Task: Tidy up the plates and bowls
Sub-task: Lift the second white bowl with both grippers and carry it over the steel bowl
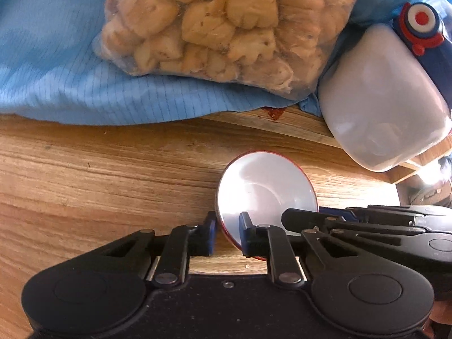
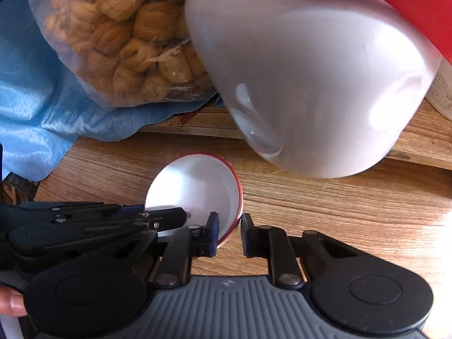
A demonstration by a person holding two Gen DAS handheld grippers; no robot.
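A wooden table (image 1: 84,175) filled the frame, a bag of biscuits (image 1: 214,22) on blue cloth (image 1: 56,65) upper left. The small red-rimmed bowl (image 1: 265,189) sat centre; left gripper (image 1: 227,233) and right gripper (image 2: 229,233) each clamped its rim.

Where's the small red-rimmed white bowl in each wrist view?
Left wrist: small red-rimmed white bowl lower centre-right, its rim between the left gripper fingers.
Right wrist: bowl lower centre-left, rim between the right gripper fingers.
Shared landmark: clear bag of tan dumplings, top.
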